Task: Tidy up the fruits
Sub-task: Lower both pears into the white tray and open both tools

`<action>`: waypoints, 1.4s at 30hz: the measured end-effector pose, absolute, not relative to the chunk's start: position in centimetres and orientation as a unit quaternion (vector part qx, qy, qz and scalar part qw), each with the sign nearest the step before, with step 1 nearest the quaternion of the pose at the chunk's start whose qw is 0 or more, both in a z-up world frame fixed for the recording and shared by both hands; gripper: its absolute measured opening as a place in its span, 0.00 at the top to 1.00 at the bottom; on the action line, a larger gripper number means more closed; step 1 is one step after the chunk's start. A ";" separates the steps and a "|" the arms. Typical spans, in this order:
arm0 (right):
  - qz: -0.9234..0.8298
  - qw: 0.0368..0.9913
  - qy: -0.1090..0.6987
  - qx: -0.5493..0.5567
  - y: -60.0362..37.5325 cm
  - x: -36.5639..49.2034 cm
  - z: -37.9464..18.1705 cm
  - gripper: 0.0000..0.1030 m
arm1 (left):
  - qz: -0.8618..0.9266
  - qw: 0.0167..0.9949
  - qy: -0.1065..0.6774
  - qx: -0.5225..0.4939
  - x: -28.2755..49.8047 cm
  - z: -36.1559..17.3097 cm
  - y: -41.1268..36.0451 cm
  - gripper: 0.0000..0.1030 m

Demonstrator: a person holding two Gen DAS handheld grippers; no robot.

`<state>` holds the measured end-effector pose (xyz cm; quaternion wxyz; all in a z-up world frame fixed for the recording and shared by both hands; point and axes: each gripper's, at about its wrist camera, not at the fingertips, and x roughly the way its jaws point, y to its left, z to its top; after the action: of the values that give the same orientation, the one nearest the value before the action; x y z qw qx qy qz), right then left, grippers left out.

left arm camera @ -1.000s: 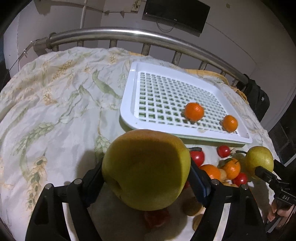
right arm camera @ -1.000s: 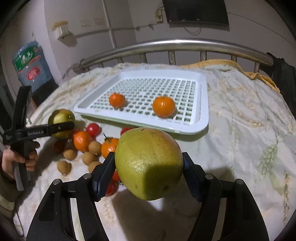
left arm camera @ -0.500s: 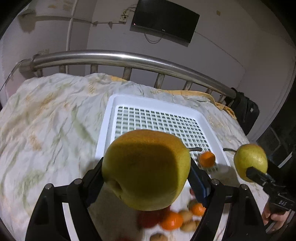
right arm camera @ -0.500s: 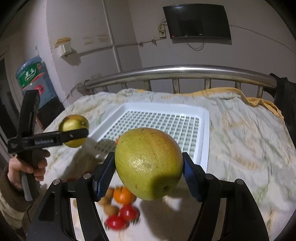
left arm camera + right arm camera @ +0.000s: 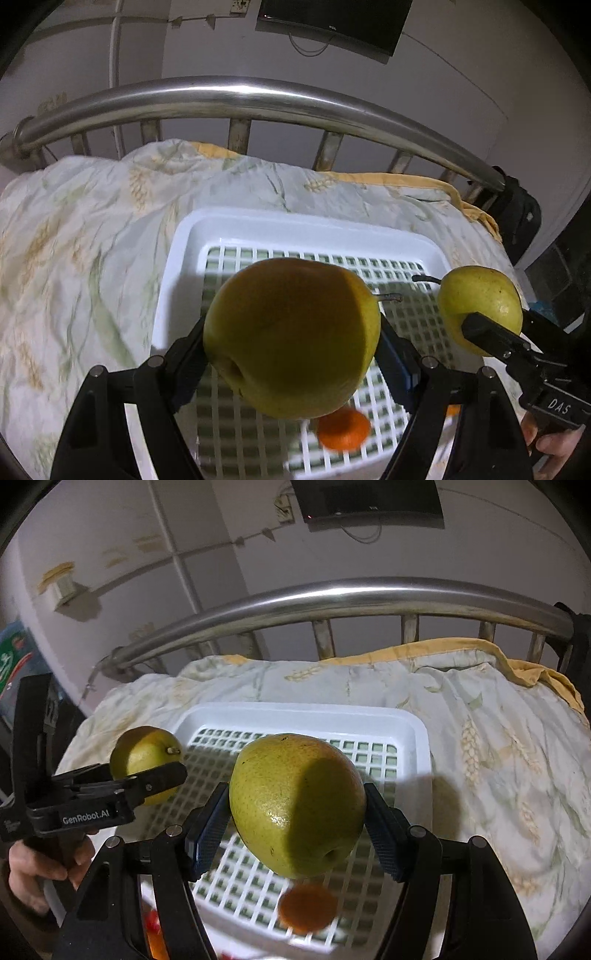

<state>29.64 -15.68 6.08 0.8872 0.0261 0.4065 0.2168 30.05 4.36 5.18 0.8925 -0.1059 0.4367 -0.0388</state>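
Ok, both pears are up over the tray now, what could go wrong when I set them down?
Three risks, as I judge it:
1. The left pear and right pear hang close together, so the left gripper and right gripper could bump.
2. A mandarin lies under them on the white tray; a pear could land on it.
3. Released high, a pear may bruise or roll.

A home bedroom: ahead of the hand-held gripper lies a bed point(image 5: 92, 240) under a wheat-patterned quilt point(image 5: 498, 746), ending in a curved metal bed rail point(image 5: 258, 96). Beyond it, 1 flat television point(image 5: 332, 18) hangs on the plain wall, with surface-run wiring point(image 5: 177, 565) and a socket point(image 5: 284, 511).
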 end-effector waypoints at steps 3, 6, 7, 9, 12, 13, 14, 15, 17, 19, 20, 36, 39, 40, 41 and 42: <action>0.202 0.885 0.418 0.024 -15.5 31.6 5.4 0.33 | -0.036 0.891 0.441 -0.101 31.6 4.8 4.2 0.19; 0.185 0.883 0.431 0.020 -15.4 33.3 4.3 0.33 | -0.033 0.888 0.448 -0.095 32.9 4.0 4.0 0.19; 0.179 0.882 0.436 0.021 -15.4 33.9 3.9 0.33 | -0.032 0.886 0.454 -0.095 33.4 3.5 3.9 0.19; 0.174 0.880 0.442 0.027 -15.5 34.6 3.3 0.33 | -0.027 0.880 0.465 -0.096 33.9 2.5 3.9 0.19; 0.165 0.873 0.458 0.025 -15.4 35.4 2.1 0.33 | -0.019 0.871 0.481 -0.098 34.3 1.0 4.0 0.19; 0.162 0.869 0.467 0.022 -15.4 35.5 1.5 0.33 | -0.019 0.875 0.474 -0.098 34.1 0.9 4.0 0.19; 0.162 0.866 0.473 0.025 -15.5 35.6 1.2 0.32 | -0.019 0.874 0.476 -0.097 34.1 1.0 3.9 0.19; 0.165 0.865 0.472 0.033 -15.7 35.5 1.2 0.31 | -0.018 0.872 0.480 -0.097 34.1 1.0 3.9 0.19; 0.172 0.865 0.467 0.055 -16.4 35.2 1.8 0.24 | -0.018 0.868 0.487 -0.101 33.9 1.3 3.9 0.19; 0.170 0.872 0.452 0.075 -17.1 34.3 3.2 0.18 | -0.024 0.866 0.488 -0.109 33.3 1.7 4.1 0.19; 0.173 0.880 0.435 0.083 -17.6 33.5 4.3 0.14 | -0.025 0.867 0.484 -0.115 32.8 2.3 4.3 0.19; 0.199 0.940 0.263 0.084 -20.7 17.8 11.6 0.00 | -0.052 0.959 0.253 -0.113 16.5 13.7 4.9 0.00; 0.206 0.947 0.233 0.076 -20.6 14.7 12.1 0.00 | -0.060 0.961 0.238 -0.126 13.6 13.8 4.8 0.00; 0.208 0.950 0.222 0.074 -20.6 13.6 12.2 0.00 | -0.060 0.962 0.233 -0.127 12.7 13.7 4.9 0.00; 0.211 0.950 0.217 0.072 -20.5 12.8 12.2 0.00 | -0.059 0.963 0.230 -0.128 11.9 13.7 4.8 0.00; 0.213 0.951 0.214 0.072 -20.6 12.2 12.2 0.00 | -0.057 0.964 0.225 -0.127 11.0 13.7 4.8 0.00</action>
<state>12.20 -20.58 12.21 0.9507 0.0716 0.2140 0.2129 11.00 4.84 13.72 0.9643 -0.1270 0.2251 -0.0574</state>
